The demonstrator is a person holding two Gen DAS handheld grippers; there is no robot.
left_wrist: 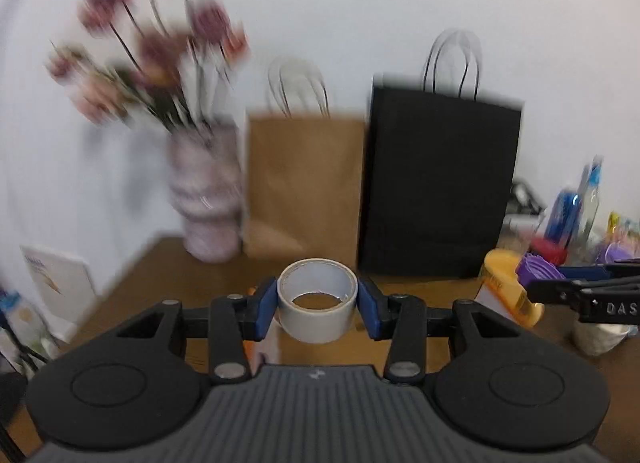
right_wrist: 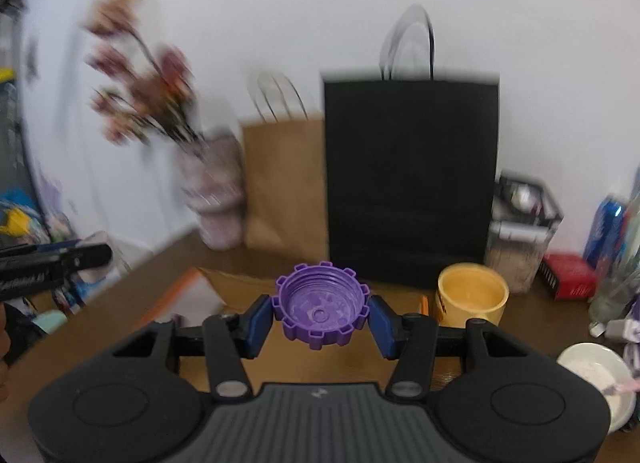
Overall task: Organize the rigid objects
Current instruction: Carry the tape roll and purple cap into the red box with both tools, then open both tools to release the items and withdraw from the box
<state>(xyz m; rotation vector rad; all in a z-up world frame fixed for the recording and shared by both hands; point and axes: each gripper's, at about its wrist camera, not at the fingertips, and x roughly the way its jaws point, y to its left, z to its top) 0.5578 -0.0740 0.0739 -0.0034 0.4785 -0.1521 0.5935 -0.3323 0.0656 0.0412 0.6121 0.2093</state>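
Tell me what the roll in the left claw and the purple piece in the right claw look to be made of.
Tape roll: pale, smooth, slightly glossy wound film, probably plastic packing tape; the brown inner ring suggests a cardboard core. Purple cap: looks like moulded rigid plastic, matte to satin, with inner thread ridges and notched teeth round its rim.

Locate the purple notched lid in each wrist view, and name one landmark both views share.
Left wrist view: the purple notched lid sits at the right edge, in the right gripper, just beside the yellow cup.
Right wrist view: the lid is at centre, clamped between the right gripper's blue pads.
Shared landmark: the black paper bag standing against the wall.
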